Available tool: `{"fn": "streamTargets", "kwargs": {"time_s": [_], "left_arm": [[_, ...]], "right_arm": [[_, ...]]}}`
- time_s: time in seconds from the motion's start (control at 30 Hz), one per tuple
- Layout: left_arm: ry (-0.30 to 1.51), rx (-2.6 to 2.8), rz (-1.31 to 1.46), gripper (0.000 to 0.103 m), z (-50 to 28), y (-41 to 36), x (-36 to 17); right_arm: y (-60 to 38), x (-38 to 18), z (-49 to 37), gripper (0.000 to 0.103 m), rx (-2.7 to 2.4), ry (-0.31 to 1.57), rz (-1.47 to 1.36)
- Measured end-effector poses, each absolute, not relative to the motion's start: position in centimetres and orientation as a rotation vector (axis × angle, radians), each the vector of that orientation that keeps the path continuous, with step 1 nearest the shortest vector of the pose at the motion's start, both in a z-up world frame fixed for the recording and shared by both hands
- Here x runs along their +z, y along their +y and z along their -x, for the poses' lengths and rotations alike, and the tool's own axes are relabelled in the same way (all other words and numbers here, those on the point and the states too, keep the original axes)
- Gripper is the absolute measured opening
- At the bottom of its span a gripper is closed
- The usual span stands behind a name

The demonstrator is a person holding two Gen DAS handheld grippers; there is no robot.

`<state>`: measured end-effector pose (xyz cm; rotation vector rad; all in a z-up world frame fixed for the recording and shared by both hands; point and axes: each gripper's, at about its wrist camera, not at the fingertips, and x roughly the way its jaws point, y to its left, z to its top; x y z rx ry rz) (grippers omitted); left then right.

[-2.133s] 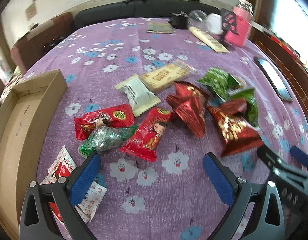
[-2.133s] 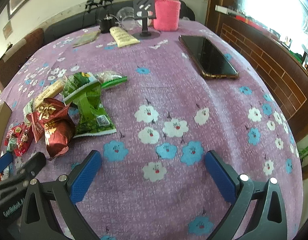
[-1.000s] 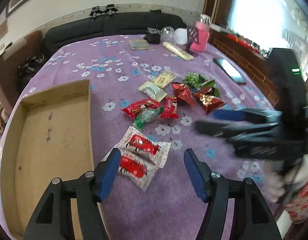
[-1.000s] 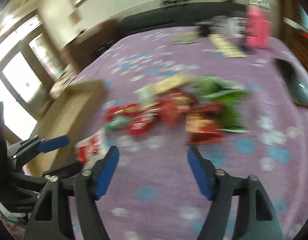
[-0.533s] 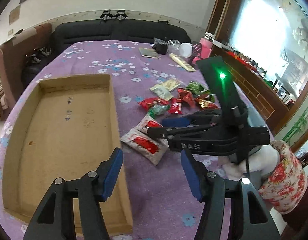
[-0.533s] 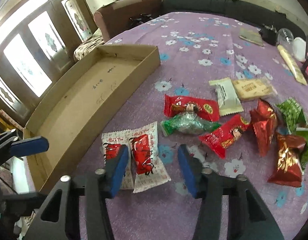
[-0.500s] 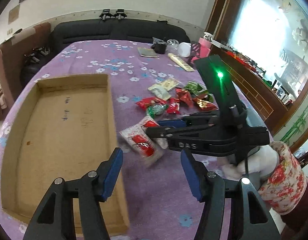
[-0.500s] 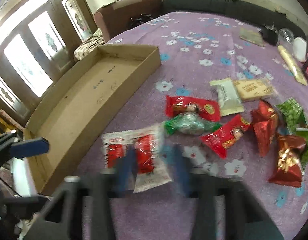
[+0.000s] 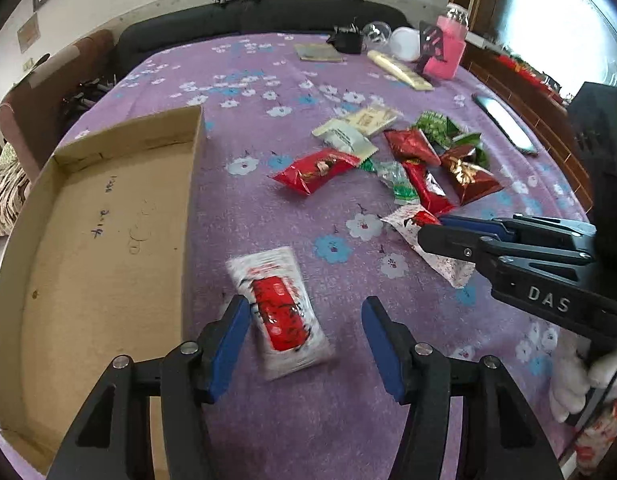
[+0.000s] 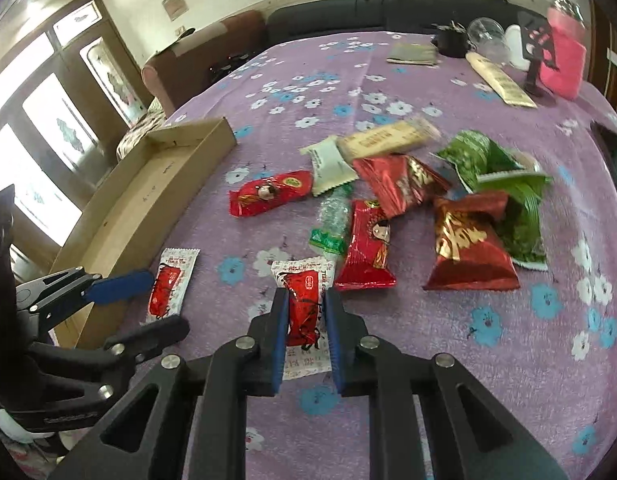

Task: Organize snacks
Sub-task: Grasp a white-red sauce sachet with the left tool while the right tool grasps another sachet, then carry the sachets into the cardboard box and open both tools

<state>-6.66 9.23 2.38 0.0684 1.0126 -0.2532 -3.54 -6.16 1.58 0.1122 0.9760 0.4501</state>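
Note:
Two white packets with red print lie on the purple flowered cloth. My right gripper (image 10: 307, 298) is shut on one packet (image 10: 304, 280), its blue pads pressing both long sides; in the left wrist view that packet (image 9: 406, 222) sticks out of the right gripper (image 9: 432, 230). My left gripper (image 9: 304, 320) stands open around the other packet (image 9: 282, 312), the left pad at its edge and the right pad apart from it. The right wrist view shows this packet (image 10: 170, 286) between the left gripper's (image 10: 166, 302) fingers. An open cardboard box (image 9: 196, 160) lies left of it.
A heap of red, green and pale snack packets (image 9: 408, 160) lies beyond the grippers. A phone (image 9: 504, 120), a pink bottle (image 9: 446, 52), a cream tube (image 10: 500, 80) and small items stand at the far right. A white-gloved hand (image 9: 580, 384) holds the right gripper.
The right gripper has shut on one of the two white-and-red packets, which lay side by side and are now apart. The left gripper has come down around the other.

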Motion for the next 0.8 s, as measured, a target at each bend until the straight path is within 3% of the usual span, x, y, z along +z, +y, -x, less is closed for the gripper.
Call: {"fn": "streamTargets", "kwargs": {"time_s": [0.17, 0.5, 0.7, 0.8], "left_arm": [[1.006, -0.301, -0.115, 0.062, 7.0, 7.8, 2.0], [0.926, -0.315, -0.138, 0.016, 7.4, 7.6, 2.6], [0.927, -0.365, -0.153, 0.017, 7.7, 7.8, 2.4], [0.935, -0.367, -0.155, 0.024, 7.7, 7.6, 2.4]], "right_arm": [[-6.5, 1.6, 3.8, 0.017, 0.435, 0.962, -0.108], [-6.7, 1.8, 4.5, 0.017, 0.419, 0.939, -0.106], [-6.7, 1.6, 4.5, 0.017, 0.407, 0.936, -0.109], [-6.8, 1.6, 4.5, 0.017, 0.411, 0.938, -0.119]]}}
